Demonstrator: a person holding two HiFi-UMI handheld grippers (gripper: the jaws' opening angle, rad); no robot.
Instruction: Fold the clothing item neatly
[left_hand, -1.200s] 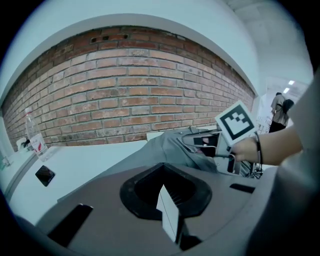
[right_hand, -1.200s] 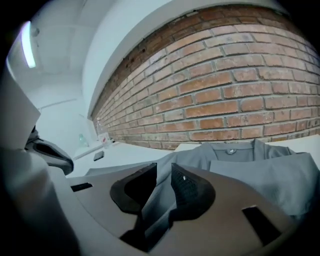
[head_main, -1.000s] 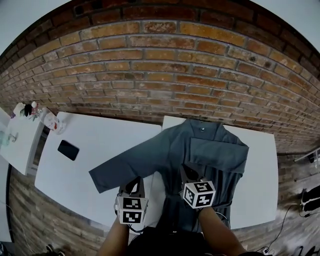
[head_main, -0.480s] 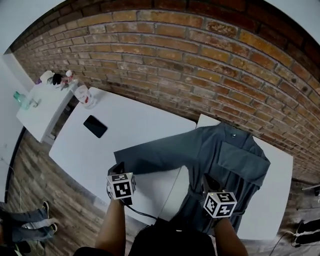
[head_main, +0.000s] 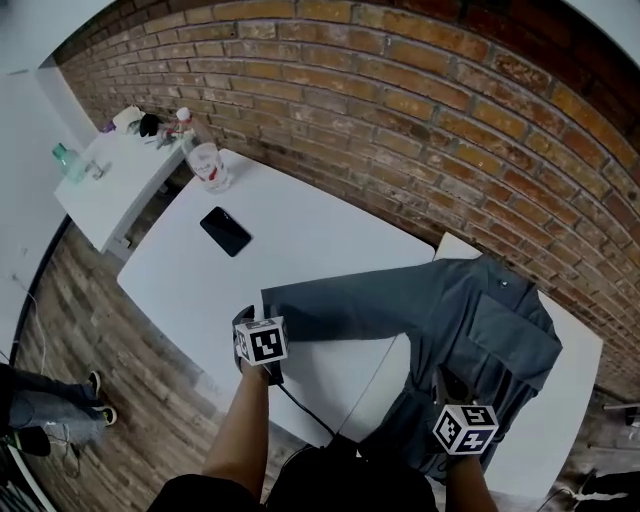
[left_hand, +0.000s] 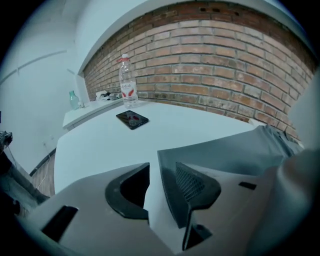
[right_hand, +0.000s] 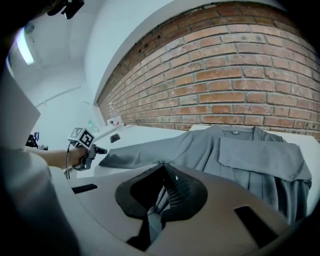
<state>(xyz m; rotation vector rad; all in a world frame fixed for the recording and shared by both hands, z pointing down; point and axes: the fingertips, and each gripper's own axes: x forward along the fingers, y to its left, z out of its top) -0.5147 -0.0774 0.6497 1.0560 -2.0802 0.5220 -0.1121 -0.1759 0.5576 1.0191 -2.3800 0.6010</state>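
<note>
A brick wall runs behind the white worktop. The grey garment lies flat on the worktop, one sleeve folded over its chest and the other sleeve stretched out leftward. The left gripper sits at that sleeve's cuff. Its jaws have just been opening and stand partly apart, the cuff edge loose between them. The right gripper has its jaws closed tight on a fold of the garment's lower edge.

Side-table clutter, too small to tell
</note>
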